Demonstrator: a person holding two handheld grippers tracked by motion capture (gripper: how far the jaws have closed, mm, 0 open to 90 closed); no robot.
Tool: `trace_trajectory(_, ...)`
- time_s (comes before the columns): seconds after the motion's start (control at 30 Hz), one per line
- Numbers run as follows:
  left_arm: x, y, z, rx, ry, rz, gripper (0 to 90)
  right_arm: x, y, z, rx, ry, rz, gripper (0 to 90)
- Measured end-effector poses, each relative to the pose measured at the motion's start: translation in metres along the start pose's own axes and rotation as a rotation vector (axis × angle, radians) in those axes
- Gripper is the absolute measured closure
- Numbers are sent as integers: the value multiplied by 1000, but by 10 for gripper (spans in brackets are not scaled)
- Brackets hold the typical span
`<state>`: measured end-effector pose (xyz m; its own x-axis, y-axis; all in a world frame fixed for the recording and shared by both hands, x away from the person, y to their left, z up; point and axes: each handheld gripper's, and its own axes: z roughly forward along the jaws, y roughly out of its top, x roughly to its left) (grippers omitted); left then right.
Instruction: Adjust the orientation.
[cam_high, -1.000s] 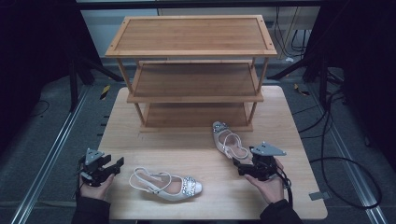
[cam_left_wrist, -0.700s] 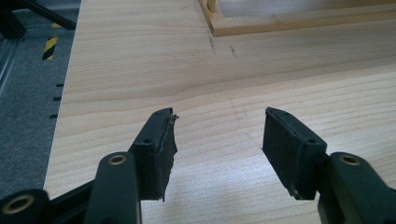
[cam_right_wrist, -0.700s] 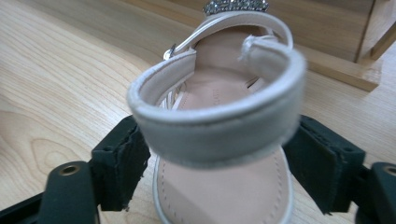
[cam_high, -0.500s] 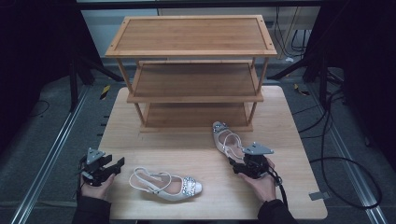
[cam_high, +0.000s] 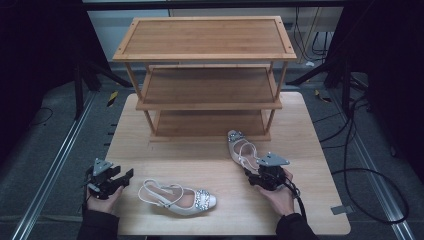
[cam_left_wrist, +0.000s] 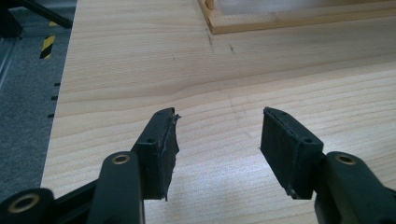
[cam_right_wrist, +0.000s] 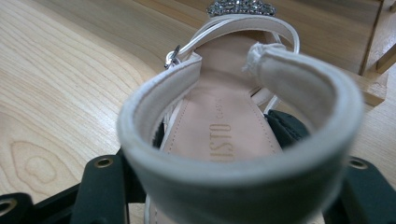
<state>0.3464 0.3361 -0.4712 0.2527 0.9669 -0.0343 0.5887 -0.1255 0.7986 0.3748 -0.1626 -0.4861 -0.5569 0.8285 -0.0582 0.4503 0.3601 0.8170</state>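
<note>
Pale leather sandal (cam_high: 243, 151) lies just before the rack (cam_high: 205, 75), heel cup between the right hand-held gripper's (cam_high: 263, 176) jaws, apparently not yet clamped. Light, soft-strapped; grip the stiffer heel. Left hand-held gripper (cam_left_wrist: 217, 140) gapes wide, empty, beside another sandal (cam_high: 177, 196).
</note>
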Motion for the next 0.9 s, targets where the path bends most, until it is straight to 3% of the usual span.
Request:
trace_trajectory(0.13, 0, 0, -1, 0, -2, -3, 444, 3, -2, -3, 2, 72, 26, 395)
trace_trajectory(0.2, 0, 0, -1, -2, 0, -2, 444, 10, -4, -7, 0, 72, 3, 394)
trace_trajectory(0.3, 0, 0, -1, -3, -2, -2, 444, 13, -8, -11, -4, 87, 14, 388)
trace_trajectory(0.43, 0, 0, -1, -1, -2, -1, 443, 14, -9, -10, -6, 72, 18, 323)
trace_trajectory(0.5, 0, 0, -1, -1, -3, -3, 443, 14, -9, -9, -24, 75, 47, 270)
trace_trajectory(0.9, 0, 0, 0, 0, -2, 1, 442, 13, -8, 0, -23, 67, 65, 300)
